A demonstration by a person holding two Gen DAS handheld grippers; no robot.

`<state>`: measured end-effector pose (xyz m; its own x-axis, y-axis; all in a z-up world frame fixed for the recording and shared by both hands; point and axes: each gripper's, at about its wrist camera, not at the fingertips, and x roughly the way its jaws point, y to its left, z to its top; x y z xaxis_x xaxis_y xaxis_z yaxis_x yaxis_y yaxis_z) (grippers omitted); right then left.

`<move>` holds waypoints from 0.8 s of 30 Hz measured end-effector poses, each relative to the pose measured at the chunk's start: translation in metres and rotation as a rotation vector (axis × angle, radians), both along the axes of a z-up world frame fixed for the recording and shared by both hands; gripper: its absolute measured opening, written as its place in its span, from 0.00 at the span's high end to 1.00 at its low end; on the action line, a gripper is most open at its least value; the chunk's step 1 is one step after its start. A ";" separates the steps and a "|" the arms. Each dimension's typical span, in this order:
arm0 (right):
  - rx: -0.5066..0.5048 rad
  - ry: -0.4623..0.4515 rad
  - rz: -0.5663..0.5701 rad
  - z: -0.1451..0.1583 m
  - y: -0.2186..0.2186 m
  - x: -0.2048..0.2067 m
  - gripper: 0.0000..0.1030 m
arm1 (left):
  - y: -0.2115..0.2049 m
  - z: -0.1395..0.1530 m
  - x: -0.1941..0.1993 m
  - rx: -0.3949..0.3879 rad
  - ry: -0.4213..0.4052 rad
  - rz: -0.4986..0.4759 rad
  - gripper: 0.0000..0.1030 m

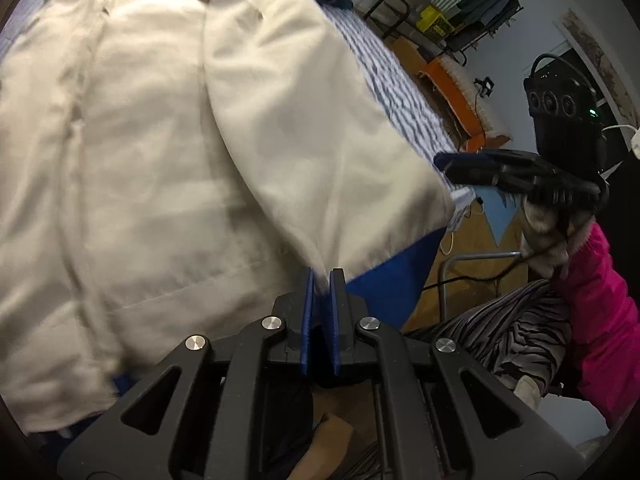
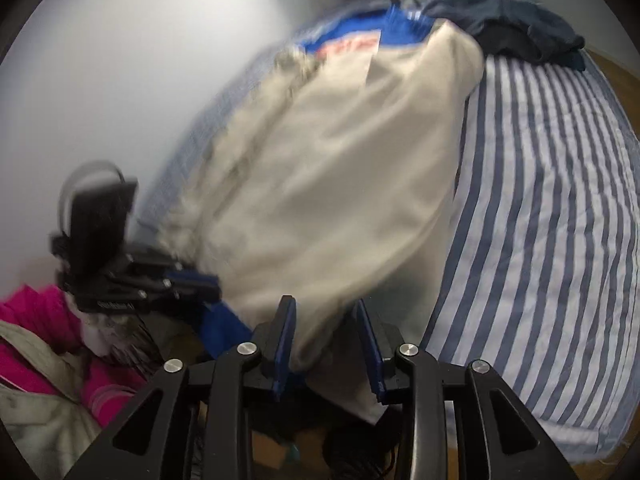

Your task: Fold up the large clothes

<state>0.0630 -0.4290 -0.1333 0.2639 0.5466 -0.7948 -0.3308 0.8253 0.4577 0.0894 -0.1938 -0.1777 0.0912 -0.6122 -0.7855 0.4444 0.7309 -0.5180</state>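
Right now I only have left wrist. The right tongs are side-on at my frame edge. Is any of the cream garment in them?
Observer: Yes. In right wrist, cloth of the cream garment fills the gap between the fingers of the right tongs.
Operator: Clamped?
Observer: Cannot tell. The jaws stand well apart around the cloth, and the frame is blurred.
Operator: What's beyond the garment on the side away from the right tongs?
Observer: A plain wall runs along that edge of the bed.
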 end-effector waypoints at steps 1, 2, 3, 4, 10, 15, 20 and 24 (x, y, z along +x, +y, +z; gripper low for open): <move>0.038 -0.030 -0.029 0.007 -0.012 0.008 0.66 | 0.004 0.005 0.002 -0.003 -0.007 0.010 0.87; 0.068 -0.050 -0.059 0.011 -0.022 0.015 0.64 | 0.010 0.013 0.012 -0.006 -0.021 0.033 0.75; 0.101 -0.063 -0.098 0.014 -0.031 0.026 0.62 | 0.014 0.017 0.019 -0.005 -0.032 0.050 0.70; 0.128 -0.069 -0.128 0.016 -0.039 0.035 0.62 | 0.019 0.024 0.035 0.001 -0.051 0.094 0.68; 0.155 -0.129 -0.279 0.017 -0.065 0.113 0.62 | 0.022 0.037 0.119 -0.037 -0.084 0.235 0.60; 0.158 -0.135 -0.366 -0.001 -0.079 0.178 0.55 | -0.001 0.022 0.178 -0.004 -0.101 0.257 0.51; 0.202 -0.110 -0.431 -0.028 -0.094 0.229 0.41 | -0.014 -0.016 0.233 -0.033 -0.021 0.314 0.50; 0.231 -0.082 -0.461 -0.054 -0.099 0.267 0.38 | -0.016 -0.041 0.256 -0.067 0.041 0.339 0.50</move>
